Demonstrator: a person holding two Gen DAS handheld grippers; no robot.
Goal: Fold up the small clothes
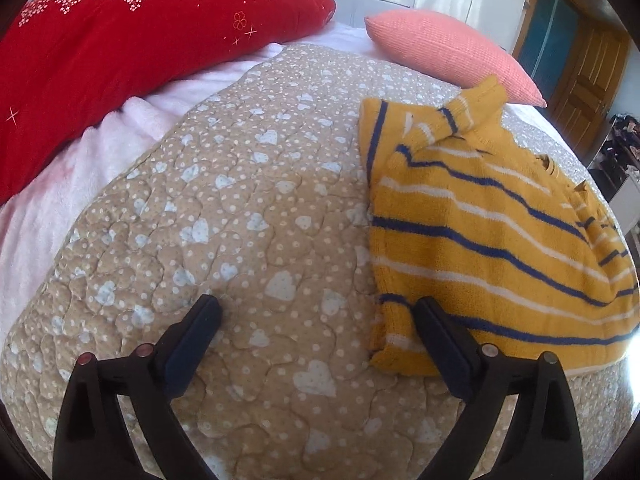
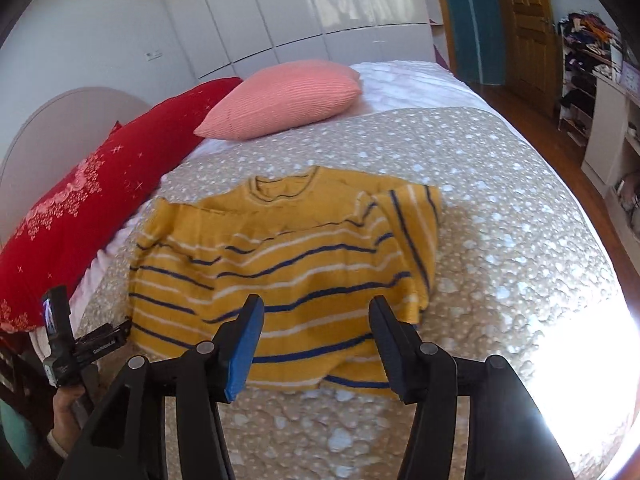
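A small yellow sweater (image 2: 280, 272) with blue and white stripes lies flat on the beige heart-print quilt (image 2: 500, 240), both sleeves folded in over the body. In the left wrist view the sweater (image 1: 480, 232) lies at the right. My left gripper (image 1: 316, 308) is open and empty, low over the quilt, its right finger (image 1: 436, 340) at the sweater's lower left corner. My right gripper (image 2: 316, 312) is open and empty, above the sweater's bottom hem. The left gripper's body (image 2: 76, 348) shows at the left edge of the right wrist view.
A red embroidered pillow (image 1: 120, 60) and a pink pillow (image 1: 448, 48) lie at the head of the bed, over a pale pink blanket (image 1: 60, 200). White wardrobes (image 2: 300, 12) stand behind. A wooden door (image 2: 524, 20) and cluttered shelves (image 2: 588, 60) are at the right.
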